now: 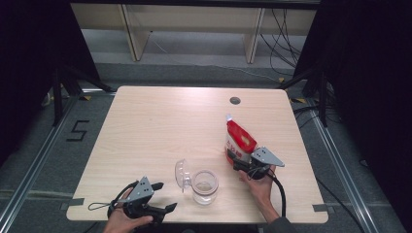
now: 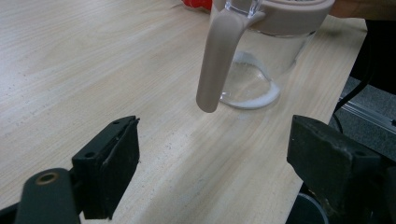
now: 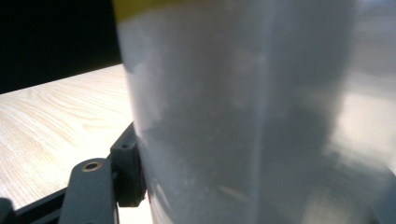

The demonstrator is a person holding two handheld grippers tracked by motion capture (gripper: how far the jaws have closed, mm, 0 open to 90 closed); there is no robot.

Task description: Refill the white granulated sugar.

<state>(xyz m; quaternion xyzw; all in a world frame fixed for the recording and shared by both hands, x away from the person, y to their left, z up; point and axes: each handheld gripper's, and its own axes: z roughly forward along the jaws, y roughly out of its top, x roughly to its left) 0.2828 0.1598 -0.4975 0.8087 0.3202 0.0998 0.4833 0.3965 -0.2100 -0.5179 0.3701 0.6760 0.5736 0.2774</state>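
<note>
Even overhead light falls on the pale wooden table (image 1: 160,131) in the high view; dark curtains flank it, and only faint shadows lie beside the clear jar (image 1: 204,187). In the left gripper view the jar (image 2: 261,56) and the wood grain are sharp, the near jaws slightly soft. In the right gripper view the pouch (image 3: 243,116) is a close, blurred, washed-out surface; the table to its left glares bright.

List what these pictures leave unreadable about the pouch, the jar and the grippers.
- Pouch print: too small in high view; blurred in right gripper view.
- Right gripper far jaw: hidden behind the pouch.
- Jar top: cut off in left gripper view.
- Jar contents: glare.
</note>
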